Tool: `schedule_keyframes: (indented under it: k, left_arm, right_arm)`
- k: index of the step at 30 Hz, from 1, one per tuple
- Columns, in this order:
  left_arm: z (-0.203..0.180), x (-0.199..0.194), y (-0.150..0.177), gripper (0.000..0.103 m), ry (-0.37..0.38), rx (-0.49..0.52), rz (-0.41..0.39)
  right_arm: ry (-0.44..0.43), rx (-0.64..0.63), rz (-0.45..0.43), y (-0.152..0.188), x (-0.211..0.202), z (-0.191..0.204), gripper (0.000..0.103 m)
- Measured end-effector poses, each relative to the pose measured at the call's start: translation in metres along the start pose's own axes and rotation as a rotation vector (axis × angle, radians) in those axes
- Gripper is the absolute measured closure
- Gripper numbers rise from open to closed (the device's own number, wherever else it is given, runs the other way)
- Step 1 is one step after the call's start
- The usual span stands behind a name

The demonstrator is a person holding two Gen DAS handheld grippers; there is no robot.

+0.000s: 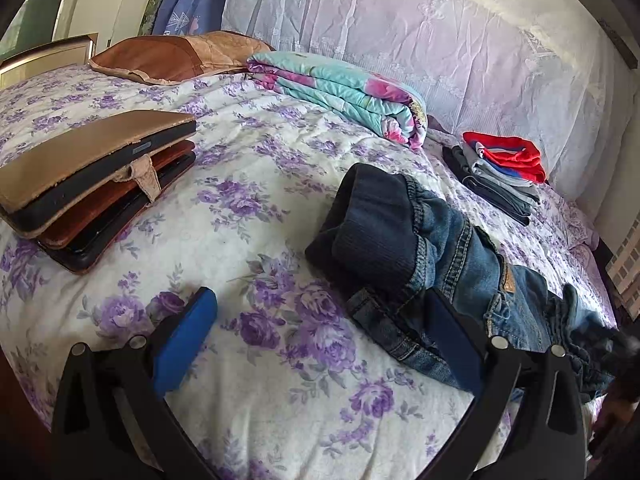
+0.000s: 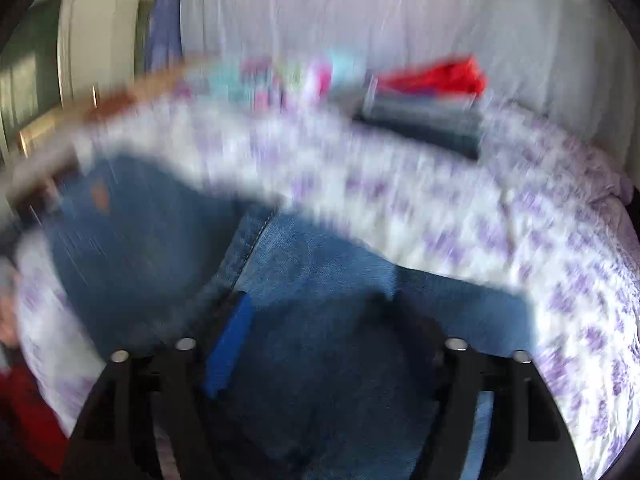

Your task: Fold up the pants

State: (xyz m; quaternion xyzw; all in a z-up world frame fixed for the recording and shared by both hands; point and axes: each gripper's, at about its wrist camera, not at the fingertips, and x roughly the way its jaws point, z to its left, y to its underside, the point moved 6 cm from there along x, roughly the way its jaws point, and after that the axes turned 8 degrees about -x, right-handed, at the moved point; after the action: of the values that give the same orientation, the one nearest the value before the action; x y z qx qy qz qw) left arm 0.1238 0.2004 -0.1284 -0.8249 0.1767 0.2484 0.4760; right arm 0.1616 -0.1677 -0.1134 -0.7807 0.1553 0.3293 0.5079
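A pair of small blue jeans (image 1: 452,264) with a dark ribbed waistband lies crumpled on the purple-flowered bedspread (image 1: 256,208). My left gripper (image 1: 320,300) is open and empty, its right finger just in front of the waistband end. In the blurred right wrist view the jeans (image 2: 320,272) fill the lower middle. My right gripper (image 2: 320,304) is open right over the denim; I cannot tell if it touches the cloth.
A stack of folded clothes (image 1: 500,172) with a red top lies at the back right, also in the right wrist view (image 2: 428,96). A folded flowered quilt (image 1: 340,92), a brown pillow (image 1: 176,56) and stacked tablet cases (image 1: 92,184) lie on the bed.
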Motion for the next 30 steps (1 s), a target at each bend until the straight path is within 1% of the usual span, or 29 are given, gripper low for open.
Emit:
schedule_keyframes:
  k: [1, 3, 4, 6, 7, 8, 9, 10, 11, 12, 14, 16, 17, 19, 21, 23, 24, 25, 27, 30]
  left_arm:
    - [0.0, 0.0, -0.001, 0.004, -0.001, 0.0, 0.007]
    - [0.0, 0.001, -0.003, 0.004, -0.002, -0.004, 0.047]
    - [0.001, 0.002, -0.005, 0.004, 0.0, -0.012, 0.071]
    - [0.001, 0.001, -0.008, 0.005, 0.007, -0.041, 0.123]
    - [0.002, 0.0, -0.008, 0.005, 0.015, -0.058, 0.14]
    - [0.001, -0.003, -0.009, 0.005, 0.036, -0.085, 0.169]
    - [0.0, -0.004, -0.009, 0.005, 0.06, -0.105, 0.199]
    - [-0.001, -0.005, -0.008, 0.005, 0.084, -0.122, 0.224]
    - [-0.004, -0.005, -0.008, 0.005, 0.107, -0.139, 0.249]
    - [-0.006, -0.004, -0.008, 0.005, 0.128, -0.156, 0.277]
    - [-0.013, 0.0, -0.009, 0.005, 0.158, -0.188, 0.326]
    - [-0.019, 0.006, -0.008, 0.005, 0.16, -0.204, 0.357]
    - [-0.021, 0.01, -0.007, 0.005, 0.148, -0.205, 0.367]
    - [-0.028, 0.019, -0.005, 0.005, 0.102, -0.186, 0.366]
    - [-0.035, 0.024, -0.003, 0.005, 0.047, -0.153, 0.342]
    - [-0.041, 0.028, 0.001, 0.005, -0.032, -0.123, 0.293]
    - [-0.045, 0.028, 0.003, 0.005, -0.074, -0.111, 0.254]
    - [-0.046, 0.028, 0.004, 0.004, -0.097, -0.102, 0.232]
    - [-0.048, 0.027, 0.005, 0.004, -0.132, -0.094, 0.186]
    - [-0.046, 0.026, 0.004, 0.004, -0.138, -0.107, 0.161]
  right_arm:
    - [0.003, 0.003, -0.007, -0.005, -0.002, -0.001, 0.027]
    - [-0.046, 0.026, -0.035, -0.01, -0.014, -0.004, 0.026]
    - [-0.06, 0.033, -0.07, -0.009, -0.023, -0.004, 0.026]
    - [0.0, 0.024, -0.141, -0.007, -0.045, -0.005, 0.026]
    - [0.02, 0.013, -0.158, -0.006, -0.048, -0.006, 0.025]
    - [0.042, -0.003, -0.168, -0.001, -0.055, -0.005, 0.018]
    - [0.06, -0.014, -0.152, 0.005, -0.054, -0.006, 0.01]
    - [0.067, -0.028, -0.098, 0.011, -0.041, -0.01, 0.007]
    - [0.056, -0.044, -0.039, 0.017, -0.029, -0.011, 0.005]
    - [0.034, -0.036, -0.051, 0.02, -0.025, -0.012, 0.004]
    - [-0.022, 0.025, -0.077, 0.019, -0.03, -0.019, 0.004]
    - [-0.039, 0.035, -0.103, 0.021, -0.033, -0.021, 0.004]
    - [-0.044, 0.039, -0.111, 0.023, -0.034, -0.021, 0.004]
    - [-0.044, 0.044, -0.128, 0.025, -0.035, -0.021, 0.004]
    - [-0.045, 0.044, -0.134, 0.026, -0.036, -0.021, 0.004]
    - [-0.062, 0.055, -0.141, 0.027, -0.037, -0.023, 0.003]
    - [-0.073, 0.062, -0.146, 0.027, -0.036, -0.025, 0.003]
    - [-0.087, 0.073, -0.153, 0.027, -0.036, -0.027, 0.003]
    - [-0.119, 0.098, -0.169, 0.027, -0.038, -0.03, 0.003]
    - [-0.154, 0.126, -0.184, 0.029, -0.039, -0.033, 0.003]
